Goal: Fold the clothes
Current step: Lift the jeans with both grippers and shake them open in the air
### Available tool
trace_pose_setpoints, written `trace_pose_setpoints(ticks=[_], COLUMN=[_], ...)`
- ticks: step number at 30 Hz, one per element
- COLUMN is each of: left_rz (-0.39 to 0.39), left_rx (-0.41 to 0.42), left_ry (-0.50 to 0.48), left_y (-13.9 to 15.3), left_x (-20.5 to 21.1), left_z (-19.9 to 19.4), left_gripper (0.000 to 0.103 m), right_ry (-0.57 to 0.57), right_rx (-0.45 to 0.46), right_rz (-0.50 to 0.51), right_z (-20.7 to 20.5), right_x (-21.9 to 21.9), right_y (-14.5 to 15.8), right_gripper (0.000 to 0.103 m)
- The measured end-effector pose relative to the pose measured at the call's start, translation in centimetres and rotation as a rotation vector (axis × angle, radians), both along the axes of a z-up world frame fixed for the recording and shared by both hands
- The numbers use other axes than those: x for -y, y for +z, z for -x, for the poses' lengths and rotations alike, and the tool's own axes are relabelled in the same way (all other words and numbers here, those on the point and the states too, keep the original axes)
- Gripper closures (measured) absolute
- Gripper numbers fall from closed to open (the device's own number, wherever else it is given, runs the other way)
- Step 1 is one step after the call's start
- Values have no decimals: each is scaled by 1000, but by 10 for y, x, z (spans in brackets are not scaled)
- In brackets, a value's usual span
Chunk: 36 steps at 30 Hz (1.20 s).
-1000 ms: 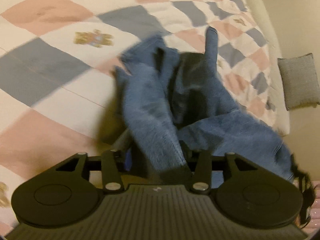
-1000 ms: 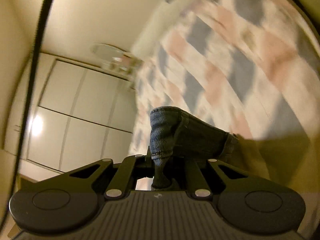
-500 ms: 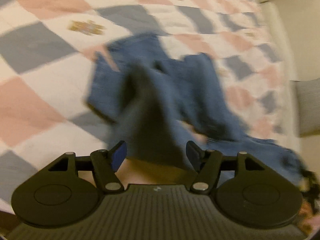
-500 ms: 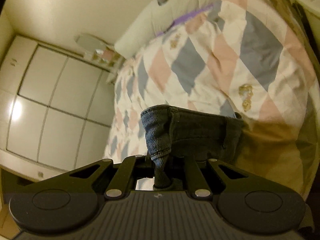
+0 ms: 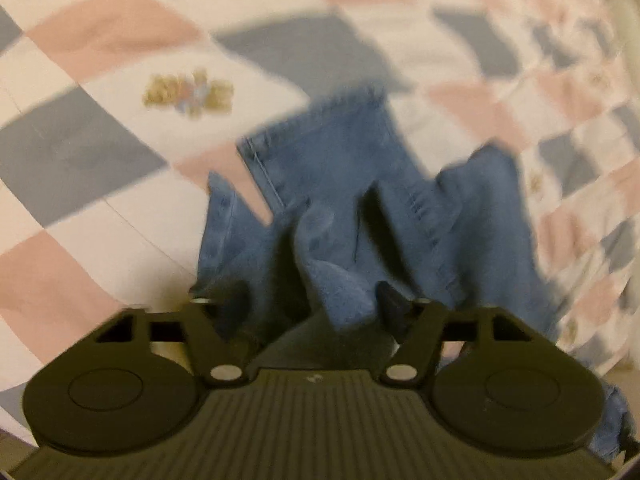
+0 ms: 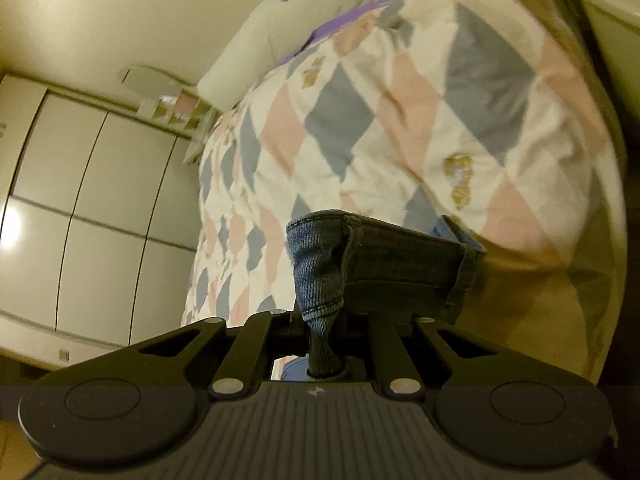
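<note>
The crumpled blue denim jeans [image 5: 360,200] are lying on the pink, grey and white checked quilt [image 5: 100,152]; the right gripper [image 6: 324,344] is pinching their hem, while the left gripper [image 5: 312,304] is hanging with jaws wide over a fold.

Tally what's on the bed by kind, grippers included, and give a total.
Denim garment: 1
Checked quilt: 1
Grippers: 2, the left gripper and the right gripper
Total: 4
</note>
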<state>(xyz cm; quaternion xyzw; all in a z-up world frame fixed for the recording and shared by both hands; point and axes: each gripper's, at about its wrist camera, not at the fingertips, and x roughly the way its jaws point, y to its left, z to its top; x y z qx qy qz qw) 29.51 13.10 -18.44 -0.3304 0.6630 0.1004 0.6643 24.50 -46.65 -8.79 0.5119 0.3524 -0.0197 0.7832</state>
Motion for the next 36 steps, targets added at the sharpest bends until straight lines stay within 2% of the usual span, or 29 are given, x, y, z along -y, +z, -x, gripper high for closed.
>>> trace_pose_setpoints(ticks=[1, 3, 6, 9, 11, 15, 18, 20, 23, 25, 27, 29, 31, 33, 34, 36], left_rz=[23, 34, 28, 31, -14, -162, -349, -482, -656, -732, -742, -722, -668, -613, -576, -483], left_rx=[0, 22, 127, 250, 333, 528, 689, 787, 900, 939, 935, 899, 798, 698, 637, 492], left_ry=[-23, -49, -27, 91, 189, 337, 411, 460, 503, 520, 530, 532, 520, 507, 496, 464], left_y=[-4, -2, 25, 63, 98, 188, 280, 345, 422, 453, 454, 436, 387, 338, 304, 218], left_x=[3, 8, 1, -37, -73, -130, -155, -163, -151, -132, -109, -83, -50, -16, -1, 30], left_z=[1, 8, 29, 57, 77, 108, 129, 148, 181, 206, 224, 237, 242, 247, 247, 243], left_gripper=[87, 90, 92, 92, 93, 93, 94, 94, 94, 93, 93, 92, 92, 92, 92, 92], right_ry=[-11, -20, 1, 84, 166, 353, 486, 553, 625, 668, 712, 758, 795, 802, 795, 754], right_rx=[-11, -17, 30, 132, 218, 441, 644, 774, 952, 987, 996, 915, 781, 591, 488, 269], right_rz=[4, 18, 59, 103, 113, 71, -1, -72, -139, -158, -175, -162, -133, -85, -53, 15], right_z=[3, 5, -4, -36, -68, -135, -170, -178, -177, -178, -180, -189, -201, -209, -210, -206], right_x=[0, -1, -13, -42, -72, -153, -214, -239, -248, -232, -213, -189, -161, -129, -108, -63], right_y=[0, 4, 28, 63, 90, 162, 230, 279, 341, 351, 353, 325, 280, 216, 177, 96], right_gripper=[93, 93, 93, 93, 93, 93, 93, 93, 93, 93, 94, 94, 94, 94, 94, 94])
